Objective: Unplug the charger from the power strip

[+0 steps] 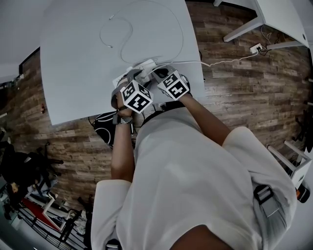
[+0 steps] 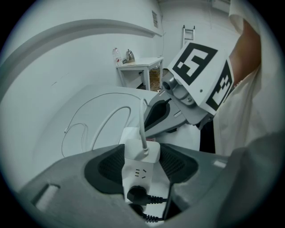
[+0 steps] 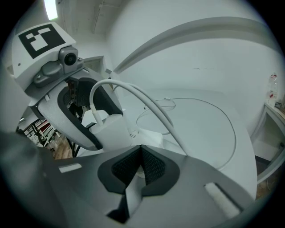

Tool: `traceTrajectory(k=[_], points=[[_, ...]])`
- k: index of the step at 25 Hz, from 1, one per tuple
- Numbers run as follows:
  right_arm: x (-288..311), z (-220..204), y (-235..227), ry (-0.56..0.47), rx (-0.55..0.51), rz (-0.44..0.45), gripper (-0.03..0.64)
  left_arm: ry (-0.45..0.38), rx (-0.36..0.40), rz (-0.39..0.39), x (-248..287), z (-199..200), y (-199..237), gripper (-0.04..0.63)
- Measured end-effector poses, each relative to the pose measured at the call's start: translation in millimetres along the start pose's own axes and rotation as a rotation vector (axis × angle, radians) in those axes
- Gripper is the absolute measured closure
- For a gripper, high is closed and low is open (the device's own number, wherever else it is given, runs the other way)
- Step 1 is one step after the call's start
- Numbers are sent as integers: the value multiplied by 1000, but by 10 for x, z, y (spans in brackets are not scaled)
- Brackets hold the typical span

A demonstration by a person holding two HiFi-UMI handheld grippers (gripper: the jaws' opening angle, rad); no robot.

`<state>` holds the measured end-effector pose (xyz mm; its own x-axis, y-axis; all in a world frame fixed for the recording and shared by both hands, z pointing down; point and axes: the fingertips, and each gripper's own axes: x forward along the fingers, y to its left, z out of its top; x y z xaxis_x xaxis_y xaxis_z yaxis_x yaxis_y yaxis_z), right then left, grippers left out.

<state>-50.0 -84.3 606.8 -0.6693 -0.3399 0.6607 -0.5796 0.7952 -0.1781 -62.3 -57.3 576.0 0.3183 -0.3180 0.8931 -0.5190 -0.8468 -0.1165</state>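
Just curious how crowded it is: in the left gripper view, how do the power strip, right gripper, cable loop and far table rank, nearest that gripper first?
1. Power strip, between the jaws.
2. Right gripper, just beyond, right.
3. Cable loop, farther off, left.
4. Far table, at the back.

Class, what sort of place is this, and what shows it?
Probably a workroom or lab: a plain white table, a wood-plank floor, a second white table and cluttered gear.

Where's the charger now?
Left gripper view, centre: white square charger sits on the white power strip between the fingers of the left gripper, beyond a black plug.
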Motion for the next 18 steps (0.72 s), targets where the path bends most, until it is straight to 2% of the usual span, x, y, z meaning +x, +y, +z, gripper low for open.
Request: traceTrajectory(k=[7, 10, 18], points=[[-13, 31, 2, -7, 1, -3, 614, -20, -20, -71, -17, 32, 1, 342], [7, 22, -12, -4, 1, -3, 614, 1, -2, -109, 1, 33, -18, 327], [1, 9, 15, -9, 18, -14, 614, 69, 71, -101, 47, -18, -35, 321]])
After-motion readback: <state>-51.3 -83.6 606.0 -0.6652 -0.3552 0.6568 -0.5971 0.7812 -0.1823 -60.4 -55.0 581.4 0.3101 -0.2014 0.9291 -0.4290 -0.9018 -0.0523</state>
